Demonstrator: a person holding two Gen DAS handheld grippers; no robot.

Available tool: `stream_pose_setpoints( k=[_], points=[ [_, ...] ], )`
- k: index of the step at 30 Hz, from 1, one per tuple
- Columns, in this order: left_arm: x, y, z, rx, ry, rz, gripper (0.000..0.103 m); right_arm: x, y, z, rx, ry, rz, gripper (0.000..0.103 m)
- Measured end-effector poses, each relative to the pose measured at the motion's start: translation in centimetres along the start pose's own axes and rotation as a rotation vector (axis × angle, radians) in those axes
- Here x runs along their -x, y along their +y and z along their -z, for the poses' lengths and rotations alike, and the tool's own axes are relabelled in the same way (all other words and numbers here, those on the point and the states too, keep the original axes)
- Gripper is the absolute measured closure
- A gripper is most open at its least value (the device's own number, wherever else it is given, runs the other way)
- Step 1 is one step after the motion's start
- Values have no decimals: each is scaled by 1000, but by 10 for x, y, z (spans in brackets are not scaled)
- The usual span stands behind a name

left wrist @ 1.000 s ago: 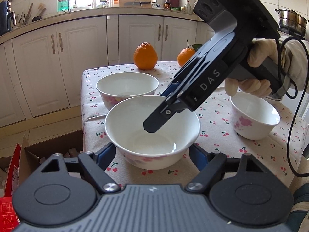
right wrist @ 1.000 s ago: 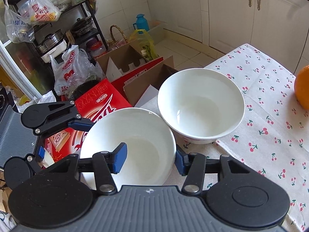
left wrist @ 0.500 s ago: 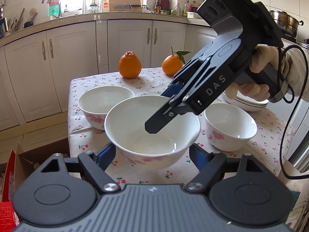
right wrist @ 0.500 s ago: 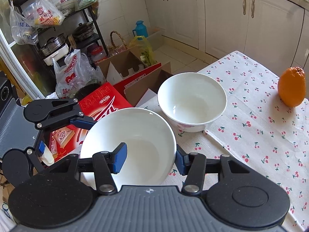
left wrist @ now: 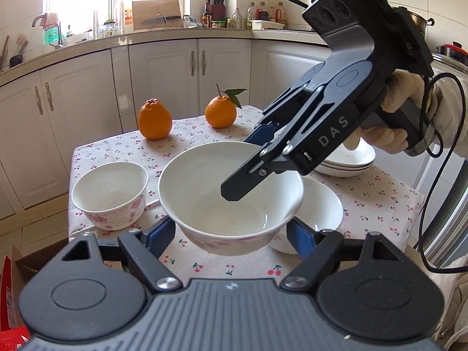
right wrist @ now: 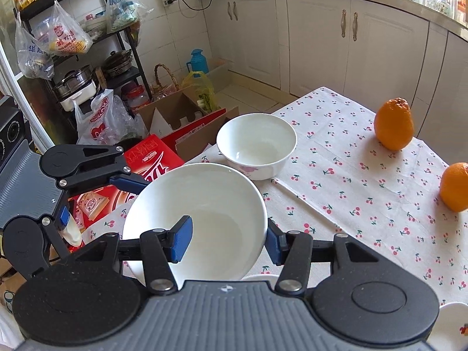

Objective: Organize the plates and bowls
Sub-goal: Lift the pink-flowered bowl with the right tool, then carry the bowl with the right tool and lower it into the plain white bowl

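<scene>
- Holding big white bowl (left wrist: 231, 193) off the tablecloth (left wrist: 380, 204) w/ both grippers.
- My right gripper (right wrist: 228, 239) pinches its rim, one pad inside, one outside.
- My left gripper (left wrist: 231, 234) clamps its sides.
- Two small bowls (left wrist: 109, 194) sit below, plates (left wrist: 348, 163) behind.

A home kitchen: white cabinets (left wrist: 163, 79) and a sink tap (left wrist: 38, 22) are showing at upper left, pots (right wrist: 76, 83) are sitting on a rack.
</scene>
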State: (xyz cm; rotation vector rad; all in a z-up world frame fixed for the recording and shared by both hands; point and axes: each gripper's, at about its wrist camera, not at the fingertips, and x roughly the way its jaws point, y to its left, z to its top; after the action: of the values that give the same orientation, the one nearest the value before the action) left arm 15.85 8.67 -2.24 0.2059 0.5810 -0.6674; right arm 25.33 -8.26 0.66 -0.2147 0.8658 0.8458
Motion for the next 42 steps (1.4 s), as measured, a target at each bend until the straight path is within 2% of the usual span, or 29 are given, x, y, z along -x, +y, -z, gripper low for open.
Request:
stream_pose_setpoints(
  k=[17, 25, 42],
  points=[
    [-38, -48, -13, -30, 33, 106, 20, 46, -30, 55, -83, -23, 78, 45],
    [-47, -54, -11, -45, 64, 111, 20, 43, -37, 69, -110, -15, 76, 45],
    [-55, -55, -9, -56, 98, 111, 20, 34, -41, 75, -123, -2, 69, 44]
  ],
)
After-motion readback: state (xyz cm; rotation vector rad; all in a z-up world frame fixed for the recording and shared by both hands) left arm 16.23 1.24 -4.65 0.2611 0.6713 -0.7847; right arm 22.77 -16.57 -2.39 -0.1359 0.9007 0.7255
